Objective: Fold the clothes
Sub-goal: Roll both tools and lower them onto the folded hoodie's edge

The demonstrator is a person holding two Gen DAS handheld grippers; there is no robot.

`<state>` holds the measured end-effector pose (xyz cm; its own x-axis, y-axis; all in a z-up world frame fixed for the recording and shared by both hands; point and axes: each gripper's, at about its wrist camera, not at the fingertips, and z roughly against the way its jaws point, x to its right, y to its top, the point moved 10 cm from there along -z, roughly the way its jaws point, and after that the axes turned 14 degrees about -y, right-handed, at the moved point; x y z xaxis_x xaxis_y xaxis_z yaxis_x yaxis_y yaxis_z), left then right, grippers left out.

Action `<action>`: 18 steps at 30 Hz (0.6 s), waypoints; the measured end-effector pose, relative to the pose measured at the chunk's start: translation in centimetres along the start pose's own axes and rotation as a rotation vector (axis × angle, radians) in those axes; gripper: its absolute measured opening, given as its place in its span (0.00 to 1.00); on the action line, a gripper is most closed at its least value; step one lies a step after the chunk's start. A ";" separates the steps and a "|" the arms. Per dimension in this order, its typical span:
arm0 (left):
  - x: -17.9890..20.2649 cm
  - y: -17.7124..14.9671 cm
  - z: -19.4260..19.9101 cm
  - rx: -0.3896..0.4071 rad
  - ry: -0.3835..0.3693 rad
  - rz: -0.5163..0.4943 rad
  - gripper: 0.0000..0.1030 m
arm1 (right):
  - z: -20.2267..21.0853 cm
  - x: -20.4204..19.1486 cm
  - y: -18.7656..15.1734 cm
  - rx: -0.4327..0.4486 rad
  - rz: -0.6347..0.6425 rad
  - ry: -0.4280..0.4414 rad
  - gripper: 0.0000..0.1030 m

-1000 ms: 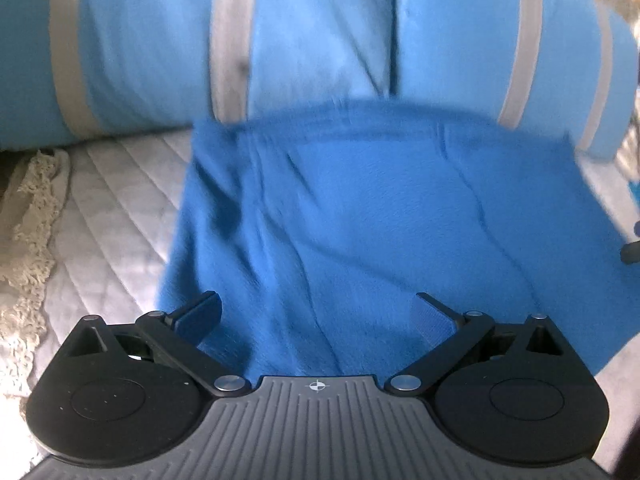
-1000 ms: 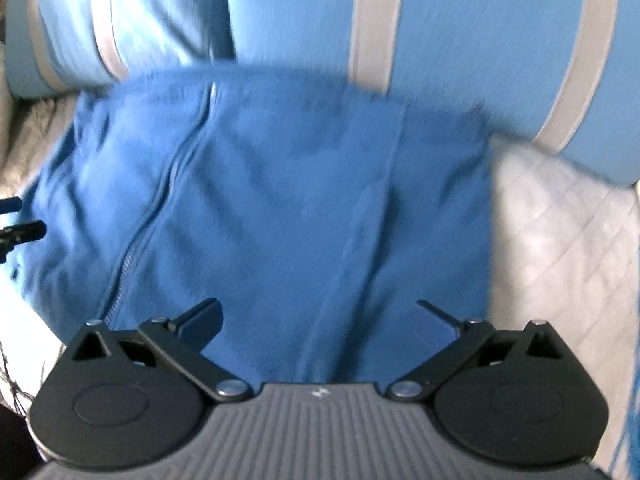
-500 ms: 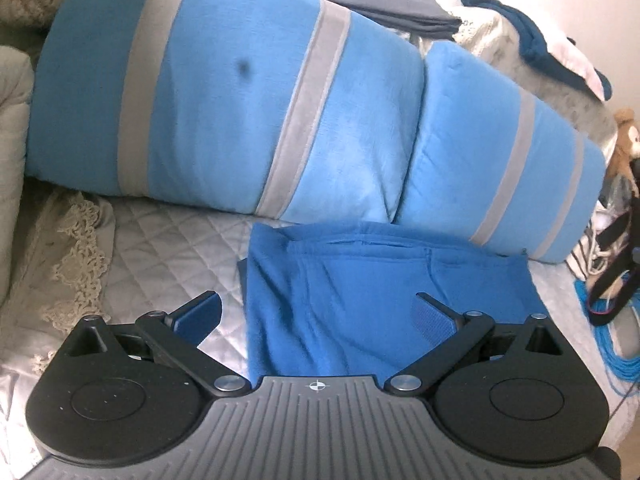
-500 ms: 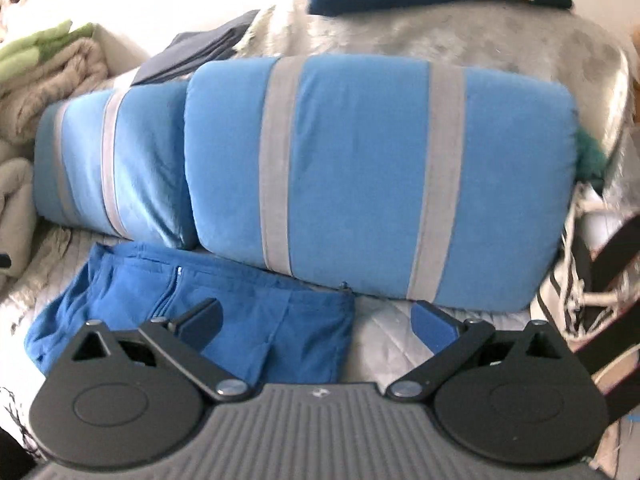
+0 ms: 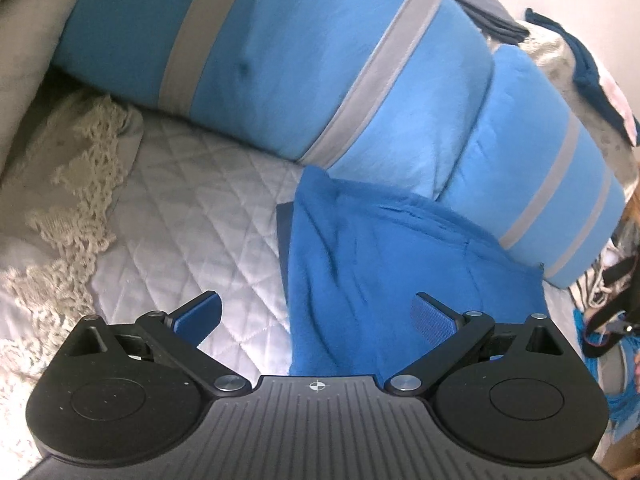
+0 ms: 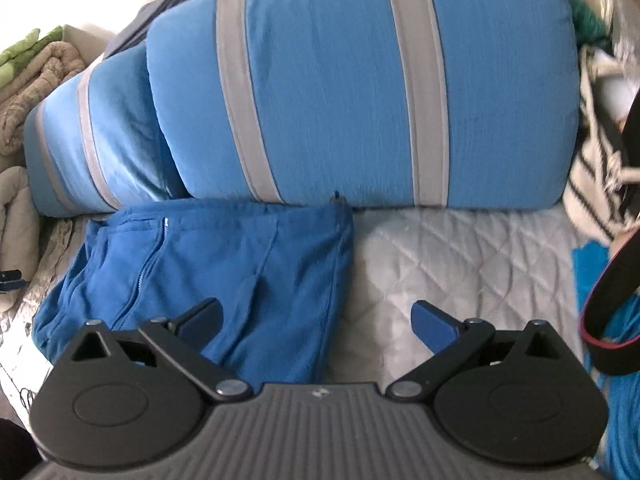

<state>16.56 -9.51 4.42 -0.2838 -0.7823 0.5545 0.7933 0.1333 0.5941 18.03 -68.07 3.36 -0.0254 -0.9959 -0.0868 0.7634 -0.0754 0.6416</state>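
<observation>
A folded blue fleece garment (image 5: pixel 392 272) lies on the quilted grey bedspread (image 5: pixel 192 208), its far edge against the striped pillows. The right wrist view shows the same blue garment (image 6: pixel 224 264) with a zipper running down its left half. My left gripper (image 5: pixel 316 314) hovers open above the garment's left edge, one finger over the quilt and one over the fabric. Over the garment's right edge my right gripper (image 6: pixel 316 320) is open too, holding nothing. Neither gripper touches the cloth.
Two blue pillows with grey stripes (image 5: pixel 304 64) (image 6: pixel 360 88) lean along the back. A cream lace throw (image 5: pixel 68 200) lies at the left. Beige and green blankets (image 6: pixel 36 72) are stacked far left. A striped bag and dark strap (image 6: pixel 608 184) stand at the right.
Both grippers have drawn back and up from the garment, which lay right beneath them a second ago. The garment now rests folded and released, and each gripper has shifted toward one of its side edges.
</observation>
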 end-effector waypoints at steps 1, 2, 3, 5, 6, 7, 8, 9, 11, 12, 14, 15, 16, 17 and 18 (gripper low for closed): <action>-0.3 -0.1 -0.3 0.000 -0.005 0.008 1.00 | -0.4 0.0 -0.2 -0.007 -0.001 0.006 0.99; -0.6 -0.2 -0.5 0.000 -0.010 0.014 1.00 | -0.8 -0.1 -0.4 -0.012 -0.001 0.013 0.99; -0.9 -0.2 -0.8 0.001 -0.015 0.021 1.00 | -1.2 -0.3 -0.6 -0.017 -0.001 0.019 0.99; -1.3 -0.4 -1.5 -0.003 -0.032 0.032 1.00 | -2.1 -0.4 -1.0 -0.028 -0.004 0.035 0.99; -1.6 -0.6 -1.8 -0.006 -0.038 0.038 1.00 | -2.5 -0.5 -1.1 -0.035 -0.008 0.045 0.99; -1.8 -0.7 -2.2 -0.009 -0.043 0.043 1.00 | -3.0 -0.5 -1.2 -0.042 -0.011 0.054 0.99; -2.1 -0.8 -2.6 -0.011 -0.049 0.049 1.00 | -3.5 -0.5 -1.4 -0.049 -0.020 0.060 0.99; -2.3 -0.9 -3.0 -0.011 -0.053 0.058 1.00 | -4.0 -0.5 -1.5 -0.057 -0.030 0.066 0.99; -2.8 -1.0 -3.7 -0.015 -0.061 0.075 1.00 | -5.0 -0.5 -1.8 -0.072 -0.047 0.081 0.99; -3.0 -1.1 -4.1 -0.018 -0.067 0.081 1.00 | -5.5 -0.5 -2.0 -0.080 -0.055 0.088 0.99; -3.2 -1.3 -4.8 -0.028 -0.080 0.086 1.00 | -6.4 -0.5 -2.4 -0.097 -0.075 0.105 0.99; -3.2 -1.4 -5.1 -0.032 -0.087 0.087 1.00 | -6.8 -0.4 -2.5 -0.103 -0.087 0.111 0.99; -3.3 -1.4 -5.4 -0.034 -0.094 0.088 1.00 | -7.2 -0.5 -2.7 -0.108 -0.096 0.121 0.99; -3.3 -1.5 -5.7 -0.035 -0.104 0.089 1.00 | -7.6 -0.5 -2.8 -0.114 -0.105 0.131 0.99; -3.4 -1.5 -6.0 -0.036 -0.114 0.093 1.00 | -7.9 -0.5 -3.0 -0.120 -0.114 0.142 0.99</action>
<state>19.59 -10.76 -1.85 -0.2659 -0.6933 0.6698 0.8371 0.1785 0.5171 20.86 -66.96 -4.56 -0.0315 -0.9635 -0.2657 0.8323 -0.1725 0.5268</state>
